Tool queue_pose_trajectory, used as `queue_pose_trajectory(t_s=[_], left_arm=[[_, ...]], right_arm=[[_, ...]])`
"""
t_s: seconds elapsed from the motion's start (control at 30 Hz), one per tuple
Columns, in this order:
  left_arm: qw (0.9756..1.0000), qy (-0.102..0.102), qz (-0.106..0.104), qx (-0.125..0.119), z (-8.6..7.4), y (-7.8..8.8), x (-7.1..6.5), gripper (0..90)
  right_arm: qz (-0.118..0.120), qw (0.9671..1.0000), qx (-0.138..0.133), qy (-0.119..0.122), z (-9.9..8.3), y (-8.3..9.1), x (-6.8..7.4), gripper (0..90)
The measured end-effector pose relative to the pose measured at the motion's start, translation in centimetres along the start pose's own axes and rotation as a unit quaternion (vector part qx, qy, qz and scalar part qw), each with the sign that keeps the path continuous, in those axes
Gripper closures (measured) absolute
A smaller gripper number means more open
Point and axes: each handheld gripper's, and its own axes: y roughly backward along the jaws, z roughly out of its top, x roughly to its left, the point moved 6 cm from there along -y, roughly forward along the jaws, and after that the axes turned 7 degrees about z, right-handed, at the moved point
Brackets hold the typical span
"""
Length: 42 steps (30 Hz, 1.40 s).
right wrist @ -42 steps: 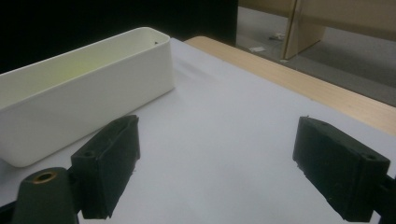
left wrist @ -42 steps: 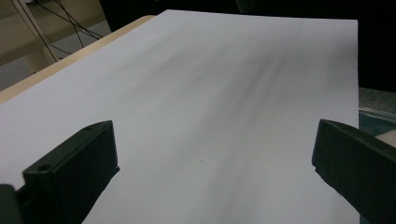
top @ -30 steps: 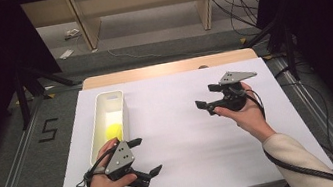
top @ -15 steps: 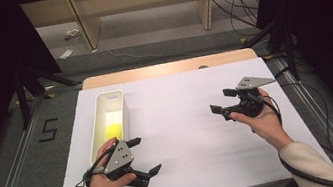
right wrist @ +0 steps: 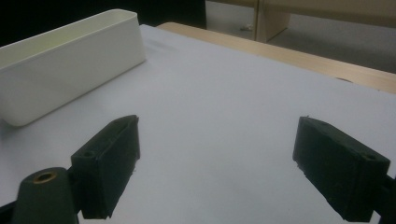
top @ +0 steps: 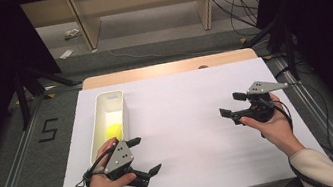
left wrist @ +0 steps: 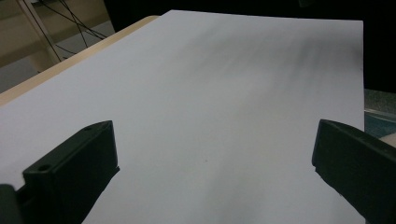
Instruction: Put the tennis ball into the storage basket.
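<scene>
A long white bin (top: 101, 104) stands on the left of the white table sheet (top: 181, 106), with a yellow ball (top: 113, 130) lying inside it. My left gripper (top: 144, 155) rests near the front left of the sheet, just in front of the bin, jaws wide open and empty. Its own view has both black jaws (left wrist: 215, 172) apart over bare white sheet. My right gripper (top: 232, 105) hovers at the right side of the sheet, open and empty. In the right gripper view the jaws (right wrist: 217, 165) point across the sheet toward the bin's side wall (right wrist: 70, 70).
The sheet covers a wooden tabletop whose far edge (top: 170, 67) shows as a tan strip. Beyond it are wooden shelf legs (top: 85, 23) and cables on the floor. Metal rails (top: 16, 183) run along the left and right of the table.
My right gripper has moved right and toward the near edge, away from the middle of the sheet. The left gripper has stayed in place. Both stay open.
</scene>
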Motion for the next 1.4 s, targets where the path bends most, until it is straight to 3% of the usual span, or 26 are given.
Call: queue_pose_trajectory(t_s=[0.73,1.4], left_arm=[[1.0,0.003,0.004,0.0,0.0,0.1,0.2,0.0],[1.0,0.002,0.001,-0.003,0.1,0.0,0.1,0.0]], right_arm=[[-0.006,1.0,0.002,-0.006,-2.1,2.0,0.5,15.4],[-0.009,1.0,-0.002,0.001,-2.7,2.4,0.9,15.4]])
